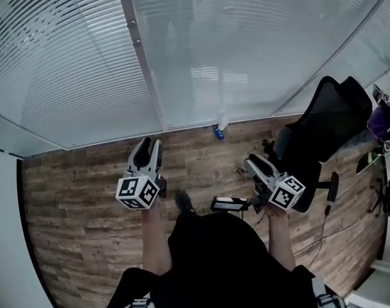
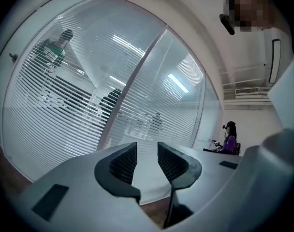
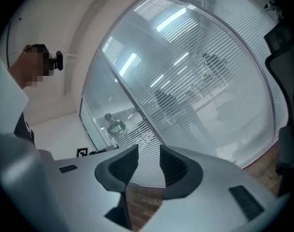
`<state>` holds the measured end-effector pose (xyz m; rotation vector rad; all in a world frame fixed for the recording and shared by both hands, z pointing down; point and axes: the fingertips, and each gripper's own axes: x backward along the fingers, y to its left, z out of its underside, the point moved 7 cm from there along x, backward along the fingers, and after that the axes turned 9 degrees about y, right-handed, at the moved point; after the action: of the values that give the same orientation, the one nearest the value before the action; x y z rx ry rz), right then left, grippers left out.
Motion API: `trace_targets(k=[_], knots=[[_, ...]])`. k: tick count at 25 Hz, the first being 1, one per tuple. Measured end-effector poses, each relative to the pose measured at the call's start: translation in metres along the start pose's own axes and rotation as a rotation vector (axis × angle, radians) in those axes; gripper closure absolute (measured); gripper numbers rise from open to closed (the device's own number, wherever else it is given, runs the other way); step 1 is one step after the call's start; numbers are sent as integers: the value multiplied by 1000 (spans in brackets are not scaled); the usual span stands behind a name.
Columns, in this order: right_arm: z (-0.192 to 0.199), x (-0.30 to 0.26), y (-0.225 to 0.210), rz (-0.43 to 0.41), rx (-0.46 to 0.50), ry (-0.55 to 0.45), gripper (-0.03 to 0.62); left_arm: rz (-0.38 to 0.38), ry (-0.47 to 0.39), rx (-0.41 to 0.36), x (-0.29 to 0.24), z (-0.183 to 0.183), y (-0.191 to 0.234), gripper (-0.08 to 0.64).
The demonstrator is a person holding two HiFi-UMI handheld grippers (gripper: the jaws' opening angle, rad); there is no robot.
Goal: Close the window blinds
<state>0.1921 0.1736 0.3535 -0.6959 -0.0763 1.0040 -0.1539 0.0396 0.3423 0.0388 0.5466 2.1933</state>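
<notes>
White slatted blinds [image 1: 73,69] hang behind the glass wall in front of me, split by a pale upright frame post [image 1: 144,63] that carries two small knobs. A second pane of blinds [image 1: 259,43] fills the wall to the right of the post. My left gripper [image 1: 147,149] is held level over the wood floor and points at the wall near the post's foot. Its jaws stand a little apart with nothing between them, as the left gripper view [image 2: 147,152] shows. My right gripper [image 1: 254,163] is likewise narrowly open and empty [image 3: 149,154], and faces the blinds [image 3: 210,81].
A black office chair [image 1: 330,124] stands close on my right, beside the right gripper. A white bottle [image 1: 223,121] and a small blue object [image 1: 218,133] lie at the foot of the glass. A person in purple [image 1: 382,122] sits at a desk at the far right.
</notes>
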Motion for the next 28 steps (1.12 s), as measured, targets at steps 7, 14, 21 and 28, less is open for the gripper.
trace_targets(k=[7,14,21,28], knots=[[44,102,-35,18,-122,-53,466,103,8,7,26,22,-94,420],[76,141,-56,-59,-154,-14,483,46,31,-23,80,44,-139,420],[67,145,-51,-141,-117,-54,489,56,51,-43,99,43,-167,420],[79,151,-42,-115,-147,-112,491,161,39,-66,93,30,-171,422]])
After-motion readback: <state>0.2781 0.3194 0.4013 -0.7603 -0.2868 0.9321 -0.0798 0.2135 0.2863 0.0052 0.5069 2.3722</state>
